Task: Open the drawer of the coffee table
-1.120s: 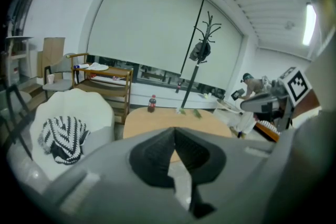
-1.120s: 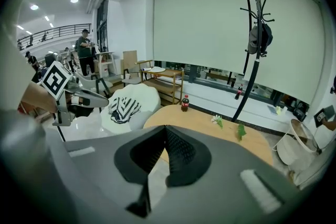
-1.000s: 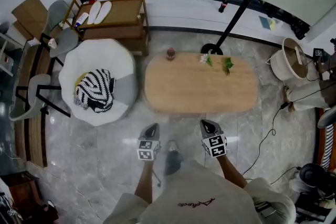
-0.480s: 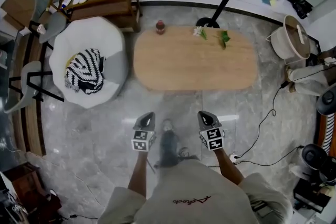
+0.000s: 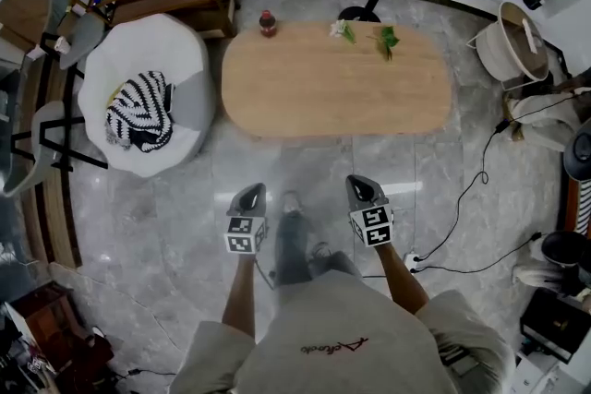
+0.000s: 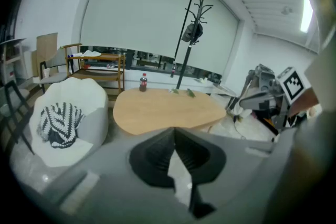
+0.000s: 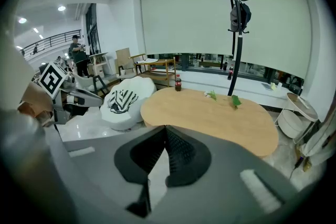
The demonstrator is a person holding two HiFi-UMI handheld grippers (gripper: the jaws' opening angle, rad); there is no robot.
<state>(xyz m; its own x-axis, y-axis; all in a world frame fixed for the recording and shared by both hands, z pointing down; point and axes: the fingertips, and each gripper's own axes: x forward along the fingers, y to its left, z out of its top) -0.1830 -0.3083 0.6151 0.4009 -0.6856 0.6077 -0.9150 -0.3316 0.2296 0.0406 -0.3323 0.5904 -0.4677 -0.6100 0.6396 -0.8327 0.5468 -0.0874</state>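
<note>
Left gripper point(image 5: 252, 191), right gripper point(image 5: 360, 184): ribbed black jaws pressed together, nothing between. Below: glossy grey marble floor point(image 5: 166, 226). Coffee table point(image 5: 337, 83) ahead, well apart: oval, smooth pale wood top; drawer hidden. White padded seat point(image 5: 138, 46) beside table, zebra-striped cloth point(image 5: 138, 111) on it.

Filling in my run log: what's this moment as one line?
left tongs: shut, empty | right tongs: shut, empty | coffee table: ahead, untouched | drawer: not visible
</note>
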